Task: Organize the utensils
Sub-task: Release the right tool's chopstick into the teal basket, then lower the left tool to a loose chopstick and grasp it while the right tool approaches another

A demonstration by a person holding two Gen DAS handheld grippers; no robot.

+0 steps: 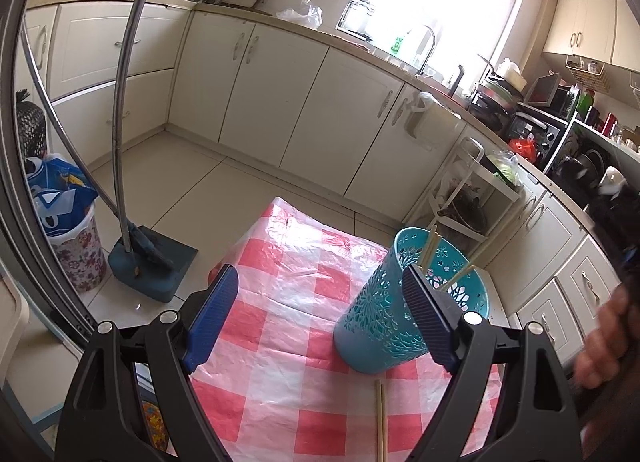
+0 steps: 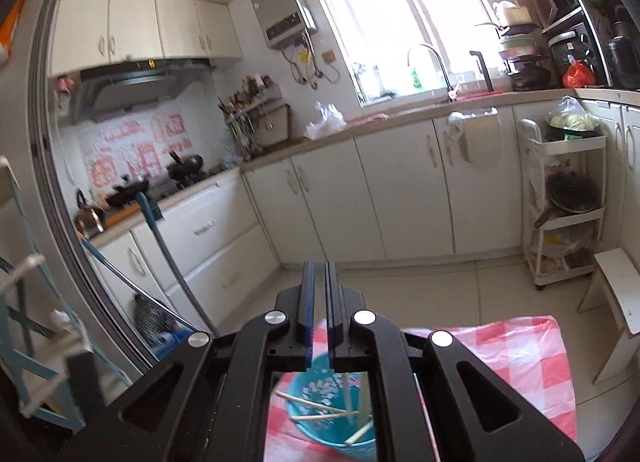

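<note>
A teal cut-out utensil holder (image 1: 384, 310) stands on the red-and-white checked tablecloth (image 1: 288, 302) with several chopsticks (image 1: 430, 252) in it. My left gripper (image 1: 320, 298) is open above the table; its right finger is in front of the holder's rim. One pair of chopsticks (image 1: 380, 418) lies on the cloth in front of the holder. In the right wrist view, my right gripper (image 2: 319, 294) is nearly shut and empty, raised directly above the holder (image 2: 320, 406), whose chopsticks (image 2: 320, 414) show below the jaws.
A dustpan with a long handle (image 1: 148, 258) and a floral bin (image 1: 76, 250) stand on the floor left of the table. Kitchen cabinets (image 1: 280, 101) line the far walls. A white trolley (image 2: 564, 201) and a white stool (image 2: 616, 298) stand at the right.
</note>
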